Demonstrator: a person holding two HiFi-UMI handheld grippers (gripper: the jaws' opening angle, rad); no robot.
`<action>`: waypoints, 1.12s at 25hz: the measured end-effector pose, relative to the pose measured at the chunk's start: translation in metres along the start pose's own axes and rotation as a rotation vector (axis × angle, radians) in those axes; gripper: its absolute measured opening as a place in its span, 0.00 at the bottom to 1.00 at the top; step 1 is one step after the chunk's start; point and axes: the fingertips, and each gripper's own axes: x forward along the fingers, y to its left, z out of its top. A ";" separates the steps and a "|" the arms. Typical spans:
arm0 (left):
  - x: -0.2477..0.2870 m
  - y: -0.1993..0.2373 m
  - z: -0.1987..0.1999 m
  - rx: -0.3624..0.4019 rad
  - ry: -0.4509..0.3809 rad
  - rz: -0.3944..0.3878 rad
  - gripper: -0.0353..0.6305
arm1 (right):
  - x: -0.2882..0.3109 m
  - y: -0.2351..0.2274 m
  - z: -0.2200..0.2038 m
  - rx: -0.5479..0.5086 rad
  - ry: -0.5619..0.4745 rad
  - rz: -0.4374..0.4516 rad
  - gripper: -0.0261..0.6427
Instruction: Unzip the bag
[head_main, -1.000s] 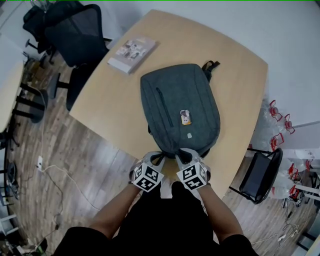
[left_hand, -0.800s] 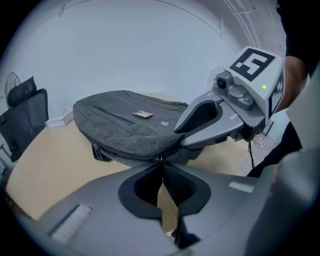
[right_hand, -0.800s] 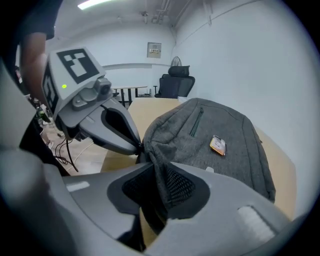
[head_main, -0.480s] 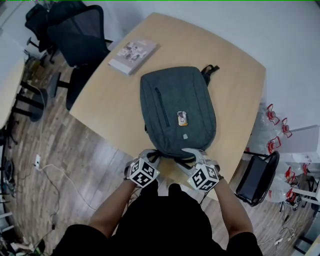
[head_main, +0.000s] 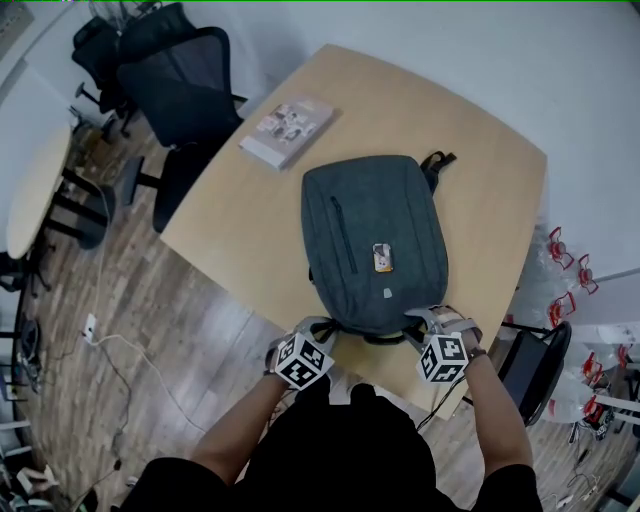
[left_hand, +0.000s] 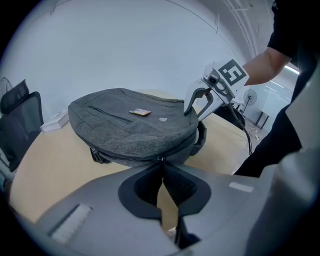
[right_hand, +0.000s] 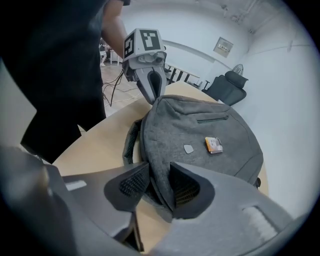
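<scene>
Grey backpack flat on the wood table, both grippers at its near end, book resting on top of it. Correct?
No. The book is not on the backpack; it lies on the table beyond the bag's far left corner, apart from it, as the head view shows. The rest holds: backpack flat, left gripper and right gripper at its near end.

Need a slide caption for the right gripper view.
Right tongs, jaws just closing but not clamped, straddle the grey backpack's near corner on the table.

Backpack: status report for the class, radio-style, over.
Left tongs shut on zip pull. Right tongs just closing round backpack edge, not clamped. Zip closed. Nothing in the way.
</scene>
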 end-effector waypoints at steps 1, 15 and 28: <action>-0.001 0.000 0.000 0.004 0.003 0.006 0.09 | 0.002 -0.001 0.000 0.023 0.004 -0.006 0.22; -0.005 -0.014 -0.001 -0.040 0.017 0.046 0.10 | 0.018 -0.004 0.024 0.286 0.014 -0.081 0.19; -0.012 -0.009 -0.004 -0.095 0.018 0.094 0.09 | 0.039 -0.012 0.059 0.477 0.031 -0.139 0.18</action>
